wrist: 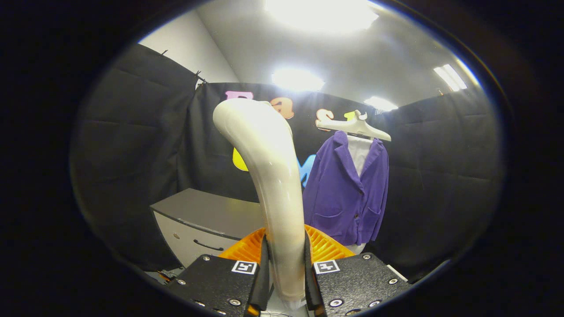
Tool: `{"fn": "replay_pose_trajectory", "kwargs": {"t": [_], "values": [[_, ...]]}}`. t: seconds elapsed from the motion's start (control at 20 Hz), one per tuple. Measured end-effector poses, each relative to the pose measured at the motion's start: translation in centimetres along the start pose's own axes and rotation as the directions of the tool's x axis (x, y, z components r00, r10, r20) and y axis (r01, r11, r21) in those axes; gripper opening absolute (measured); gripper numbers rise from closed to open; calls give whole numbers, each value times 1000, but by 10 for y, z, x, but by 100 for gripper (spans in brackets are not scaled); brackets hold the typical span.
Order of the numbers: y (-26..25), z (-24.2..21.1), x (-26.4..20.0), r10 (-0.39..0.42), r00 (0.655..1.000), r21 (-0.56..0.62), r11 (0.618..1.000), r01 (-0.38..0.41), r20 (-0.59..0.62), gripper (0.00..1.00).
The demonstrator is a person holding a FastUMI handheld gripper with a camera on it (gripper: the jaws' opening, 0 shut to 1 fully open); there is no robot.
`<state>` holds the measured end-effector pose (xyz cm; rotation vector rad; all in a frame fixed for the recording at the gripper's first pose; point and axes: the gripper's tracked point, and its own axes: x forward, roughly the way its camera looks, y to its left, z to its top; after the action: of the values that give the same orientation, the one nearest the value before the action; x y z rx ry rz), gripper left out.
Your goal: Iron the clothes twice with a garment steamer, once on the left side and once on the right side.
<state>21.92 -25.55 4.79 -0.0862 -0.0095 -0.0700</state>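
Gripper view: tongs (285, 268) clamping steamer (269, 176).

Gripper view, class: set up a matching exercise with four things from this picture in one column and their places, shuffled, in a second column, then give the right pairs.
Things:
1. garment steamer
2. purple jacket
3. white hanger
4. grey cabinet

Places:
A. on top of the jacket's shoulders
B. clamped between the fingers of the hand-held gripper
C. low against the black wall, beyond the fingers
D. hanging against the black wall beside the steamer

Pairs: 1-B, 2-D, 3-A, 4-C
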Motion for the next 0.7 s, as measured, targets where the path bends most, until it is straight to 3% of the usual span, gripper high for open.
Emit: {"fn": "replay_pose_trajectory", "kwargs": {"t": [0.7], "values": [[5,-14,3,11,998,17,1000,-10,-61,33]]}}
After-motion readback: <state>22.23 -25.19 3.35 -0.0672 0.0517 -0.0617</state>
